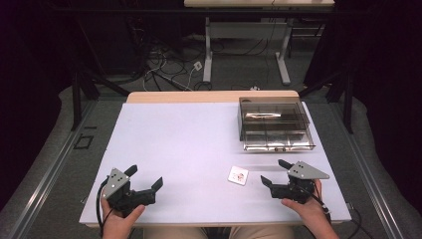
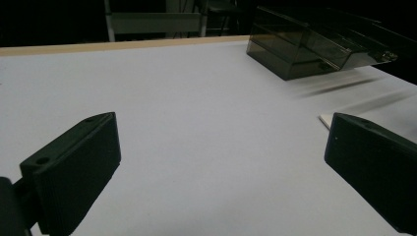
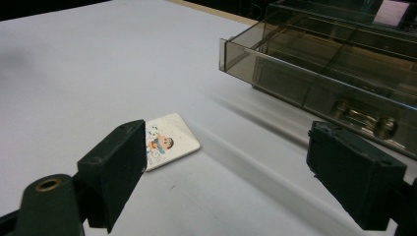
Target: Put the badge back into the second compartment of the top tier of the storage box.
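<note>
A small white tile (image 1: 238,175) with a cartoon figure lies flat on the white table (image 1: 189,144), near its front right. My right gripper (image 1: 274,172) is just right of the tile, held low over the table, jaws open with nothing between them. In the right gripper view the tile (image 3: 172,140) lies a short way ahead, partly behind the left jaw of my right gripper (image 3: 226,142). My left gripper (image 1: 145,177) is at the front left, open and holding nothing. Its own view shows my left gripper (image 2: 221,132) wide apart over bare table.
A smoky clear box (image 1: 275,124) with compartments stands at the back right, seen too as the box (image 3: 324,64) ahead of the right gripper and the box (image 2: 314,44) at far right. Beyond the table's far edge are desk legs (image 1: 208,55) and floor cables.
</note>
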Demonstrator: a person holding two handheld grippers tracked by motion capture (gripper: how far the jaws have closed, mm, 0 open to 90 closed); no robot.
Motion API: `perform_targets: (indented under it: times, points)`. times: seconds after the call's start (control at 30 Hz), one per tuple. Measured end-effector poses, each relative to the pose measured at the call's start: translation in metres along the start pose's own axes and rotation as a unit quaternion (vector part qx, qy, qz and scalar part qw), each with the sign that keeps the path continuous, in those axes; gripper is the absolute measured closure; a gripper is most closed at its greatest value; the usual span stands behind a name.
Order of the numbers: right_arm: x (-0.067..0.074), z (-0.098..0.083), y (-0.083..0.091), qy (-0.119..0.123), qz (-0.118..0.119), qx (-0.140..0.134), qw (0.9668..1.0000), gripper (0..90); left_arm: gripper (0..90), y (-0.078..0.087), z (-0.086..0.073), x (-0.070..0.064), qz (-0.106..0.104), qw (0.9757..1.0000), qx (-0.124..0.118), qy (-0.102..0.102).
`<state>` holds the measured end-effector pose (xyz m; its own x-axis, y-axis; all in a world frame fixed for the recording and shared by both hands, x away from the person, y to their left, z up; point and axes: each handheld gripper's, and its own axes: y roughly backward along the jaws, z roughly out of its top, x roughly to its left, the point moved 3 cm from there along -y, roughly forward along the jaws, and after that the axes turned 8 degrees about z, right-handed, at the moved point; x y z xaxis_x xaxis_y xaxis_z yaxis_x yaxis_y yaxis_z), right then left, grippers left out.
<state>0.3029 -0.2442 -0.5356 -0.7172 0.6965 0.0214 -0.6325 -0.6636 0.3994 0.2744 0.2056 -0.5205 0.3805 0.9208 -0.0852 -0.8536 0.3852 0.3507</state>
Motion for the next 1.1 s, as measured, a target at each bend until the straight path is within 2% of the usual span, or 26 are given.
perform_targets:
  times: [0.07,0.13,0.4,0.77,1.1]
  points:
    - [0.002,0.002,-0.004,0.004,0.004,0.000,1.0000,15.5,0.7,0.001,-0.001,-0.001,0.002,1.0000,0.001,0.000]
    - [0.003,0.003,-0.005,0.006,0.008,0.003,0.9999,15.5,0.7,0.002,-0.001,0.000,0.003,0.9999,0.003,-0.010]
    - [0.010,0.009,-0.021,0.020,0.038,0.026,0.9988,15.5,0.5,0.006,-0.002,-0.001,0.002,1.0000,0.002,-0.008]
    - [0.012,0.014,-0.038,0.031,0.063,0.051,0.9962,15.6,0.5,0.006,-0.005,-0.001,0.000,1.0000,0.008,-0.006]
    - [0.017,0.013,-0.064,0.053,0.096,0.104,0.9885,17.0,0.5,0.007,-0.006,-0.001,0.002,0.9999,0.011,-0.011]
